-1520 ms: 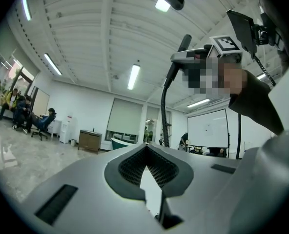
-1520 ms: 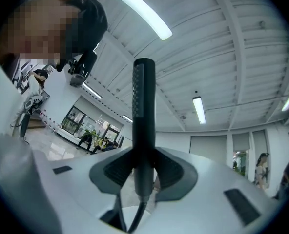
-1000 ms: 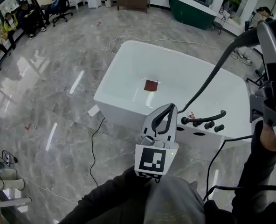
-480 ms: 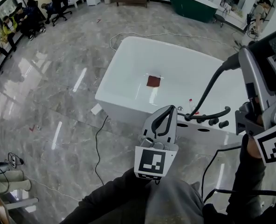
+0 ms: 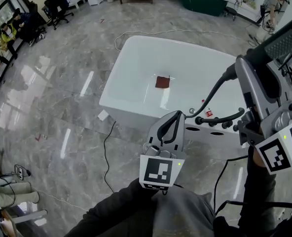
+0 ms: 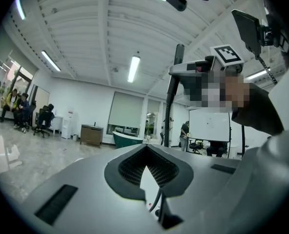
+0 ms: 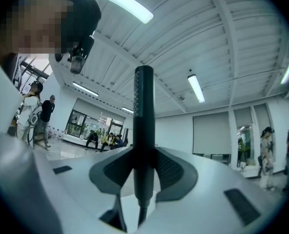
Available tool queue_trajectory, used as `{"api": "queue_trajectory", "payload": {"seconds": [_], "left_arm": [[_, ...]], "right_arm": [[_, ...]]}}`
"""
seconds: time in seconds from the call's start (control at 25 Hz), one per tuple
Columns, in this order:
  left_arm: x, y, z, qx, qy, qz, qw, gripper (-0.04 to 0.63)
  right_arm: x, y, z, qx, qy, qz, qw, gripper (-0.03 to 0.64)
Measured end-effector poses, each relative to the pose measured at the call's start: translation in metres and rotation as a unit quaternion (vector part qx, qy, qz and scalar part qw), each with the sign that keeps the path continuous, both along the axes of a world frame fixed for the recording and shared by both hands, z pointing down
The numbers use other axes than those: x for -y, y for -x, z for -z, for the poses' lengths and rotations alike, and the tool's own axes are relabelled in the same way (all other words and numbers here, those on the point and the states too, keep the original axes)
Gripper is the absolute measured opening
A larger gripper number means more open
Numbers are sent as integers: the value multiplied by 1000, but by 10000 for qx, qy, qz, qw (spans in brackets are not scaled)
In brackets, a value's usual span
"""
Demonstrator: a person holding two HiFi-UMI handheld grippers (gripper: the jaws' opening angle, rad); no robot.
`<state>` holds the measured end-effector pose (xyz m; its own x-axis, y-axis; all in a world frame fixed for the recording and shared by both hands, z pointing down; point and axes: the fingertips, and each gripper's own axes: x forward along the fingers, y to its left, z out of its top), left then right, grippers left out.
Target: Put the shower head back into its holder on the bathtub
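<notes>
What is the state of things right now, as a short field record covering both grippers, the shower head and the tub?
left gripper: jaws shut, nothing between them, held near the tub's near rim
right gripper: jaws shut on the shower head's handle, raised at the right
shower head: black, upright in the jaws, not yet in a holder
hose: black, curves down to the tap fittings on the tub deck
bathtub: white, freestanding; a dark red square lies on its floor
</notes>
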<state>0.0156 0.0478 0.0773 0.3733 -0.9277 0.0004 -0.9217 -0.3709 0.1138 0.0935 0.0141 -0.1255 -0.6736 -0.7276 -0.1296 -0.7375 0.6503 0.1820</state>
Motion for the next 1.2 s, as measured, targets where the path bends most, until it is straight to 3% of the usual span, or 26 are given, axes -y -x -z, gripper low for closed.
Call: {"api": "queue_trajectory", "payload": {"seconds": [0.52, 0.84, 1.2], "left_arm": [[18, -28, -11, 245, 122, 93, 9996, 3], [25, -39, -6, 349, 127, 267, 9990, 3], [34, -31, -31, 449, 320, 273, 9981, 3]], "right_arm": [[16, -30, -90, 63, 749, 52, 9972, 141], [20, -43, -112, 211, 844, 195, 9960, 141], [34, -39, -123, 222, 727, 134, 9970, 141]]}}
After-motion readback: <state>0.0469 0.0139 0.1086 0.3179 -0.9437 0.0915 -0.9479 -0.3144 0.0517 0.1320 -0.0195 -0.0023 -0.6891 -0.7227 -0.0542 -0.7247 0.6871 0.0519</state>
